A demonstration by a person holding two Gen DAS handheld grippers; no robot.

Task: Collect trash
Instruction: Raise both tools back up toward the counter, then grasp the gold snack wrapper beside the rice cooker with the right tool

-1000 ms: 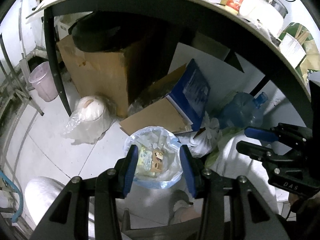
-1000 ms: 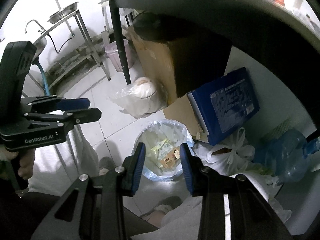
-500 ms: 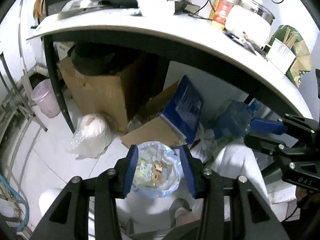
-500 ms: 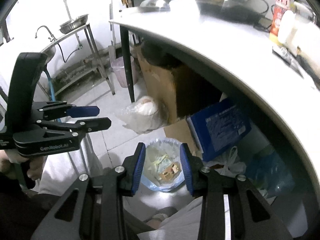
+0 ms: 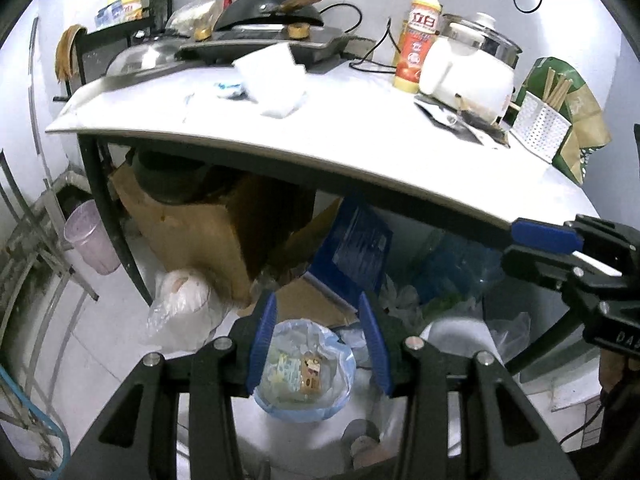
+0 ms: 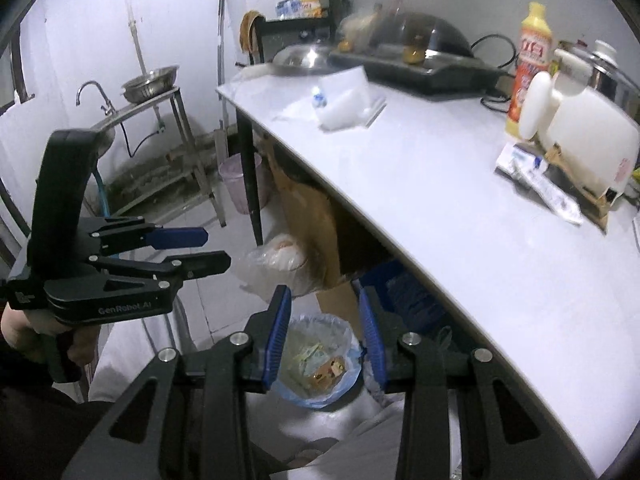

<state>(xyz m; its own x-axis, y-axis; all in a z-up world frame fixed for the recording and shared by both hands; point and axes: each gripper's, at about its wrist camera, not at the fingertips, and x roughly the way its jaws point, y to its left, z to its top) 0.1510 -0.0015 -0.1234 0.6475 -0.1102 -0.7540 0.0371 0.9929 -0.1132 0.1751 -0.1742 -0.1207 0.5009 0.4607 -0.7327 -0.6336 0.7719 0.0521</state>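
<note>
At far left of the right wrist view, beyond the sink stand (image 6: 154,98), my left gripper (image 6: 202,250) hangs above the floor with its jaws parted a little and nothing between them. Moving right, the bin (image 6: 320,364), lined with a pale blue bag and already holding wrappers, sits on the floor just under the table's near edge, framed between the blue pads of my right gripper (image 6: 324,336), whose jaws stand wide apart and empty. Further right, on the white table (image 6: 440,208), the likely trash lies in two places: a crumpled white plastic sheet (image 6: 348,96) with a small blue-printed scrap beside it near the stove tray (image 6: 420,68), and flat wrappers (image 6: 536,176) just in front of the white appliance (image 6: 580,132).

Risks, as I judge them: the thin sheet may slide or fold away under a single pad, so that the jaws close on air; a reach for the wrappers could knock the yellow bottle (image 6: 528,64) or snag the black cable behind it; light pieces may miss the bin, which is partly tucked beneath the tabletop.

From the left wrist view, the left gripper (image 5: 318,340) reads wider open, also empty and over the bin (image 5: 308,364); the right gripper (image 5: 528,248) enters at right, touching nothing.
</note>
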